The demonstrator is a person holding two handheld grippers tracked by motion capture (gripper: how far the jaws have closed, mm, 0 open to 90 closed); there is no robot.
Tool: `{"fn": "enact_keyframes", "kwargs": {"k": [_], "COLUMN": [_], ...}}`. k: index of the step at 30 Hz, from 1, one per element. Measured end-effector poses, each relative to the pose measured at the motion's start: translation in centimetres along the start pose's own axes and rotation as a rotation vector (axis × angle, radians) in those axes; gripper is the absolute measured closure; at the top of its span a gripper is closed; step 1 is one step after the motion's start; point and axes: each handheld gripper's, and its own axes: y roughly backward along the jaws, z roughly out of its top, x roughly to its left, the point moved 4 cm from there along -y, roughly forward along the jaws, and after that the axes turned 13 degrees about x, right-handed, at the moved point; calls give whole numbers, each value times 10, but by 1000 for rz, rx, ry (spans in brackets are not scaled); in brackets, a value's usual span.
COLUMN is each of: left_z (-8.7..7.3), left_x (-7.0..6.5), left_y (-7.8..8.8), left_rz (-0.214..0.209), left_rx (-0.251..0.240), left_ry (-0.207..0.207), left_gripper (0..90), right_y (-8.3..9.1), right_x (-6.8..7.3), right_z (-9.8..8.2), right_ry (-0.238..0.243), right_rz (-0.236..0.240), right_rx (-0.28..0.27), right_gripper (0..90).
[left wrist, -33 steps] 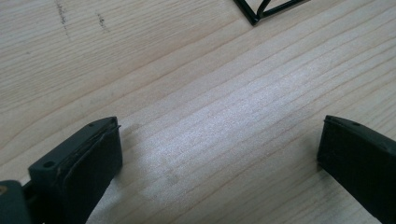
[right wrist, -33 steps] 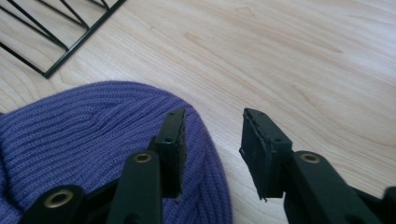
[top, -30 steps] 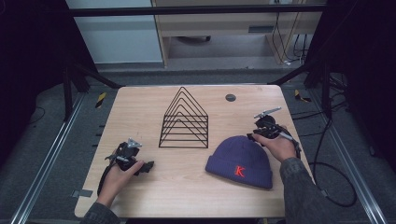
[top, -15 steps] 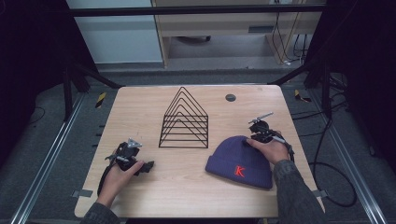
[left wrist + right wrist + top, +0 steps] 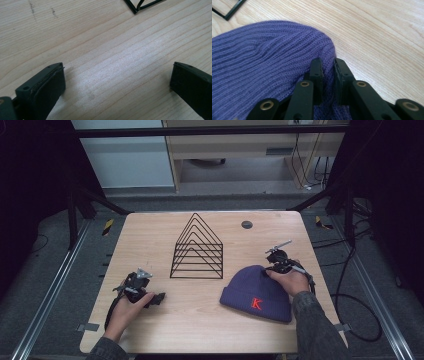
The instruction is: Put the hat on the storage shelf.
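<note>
Purple knit beanie [image 5: 256, 295] lies on the worktop [image 5: 200, 330] beside the wire rack [image 5: 197, 249], a fold of its crown pinched in my right gripper [image 5: 327, 67]; my left gripper [image 5: 117, 80] rests wide apart, empty. Only a thin fold is caught, so the knit could slip free on lifting; how deep the bite goes is hidden.

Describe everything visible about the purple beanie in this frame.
The purple beanie is ribbed knit with a folded cuff bearing a red letter K. It lies flat on the wooden table, right of the black wire rack, crown pointing away from the person. The right gripper has its jaws closed on a fold at the crown's edge.
</note>
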Motion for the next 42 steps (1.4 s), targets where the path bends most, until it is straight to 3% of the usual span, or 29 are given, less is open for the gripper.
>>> {"fn": "enact_keyframes", "kwargs": {"k": [10,13,18,23,32,42], "left_z": [-1,-1,-2,-2,-1,0], "left_x": [-1,-2,-3,-1,6,6], "left_y": [0,0,0,1,7,10], "left_rz": [0,-1,-7,-19,-23,-17], "left_rx": [-8,-9,-9,-15,-48,-66], "left_ry": [1,8,2,-8,23,15], "left_gripper": [0,0,0,0,30,42], "right_y": [36,60,78,106,134,154], "right_x": [14,27,39,63,84,88], "right_z": [-9,-17,-22,-27,-25,-19], "right_ry": [31,72,121,188,261,297], "right_rz": [6,11,10,11,-2,-12], "right_rx": [-118,-185,-236,-302,-338,-381], "right_gripper": [806,807,807,809,811,811]}}
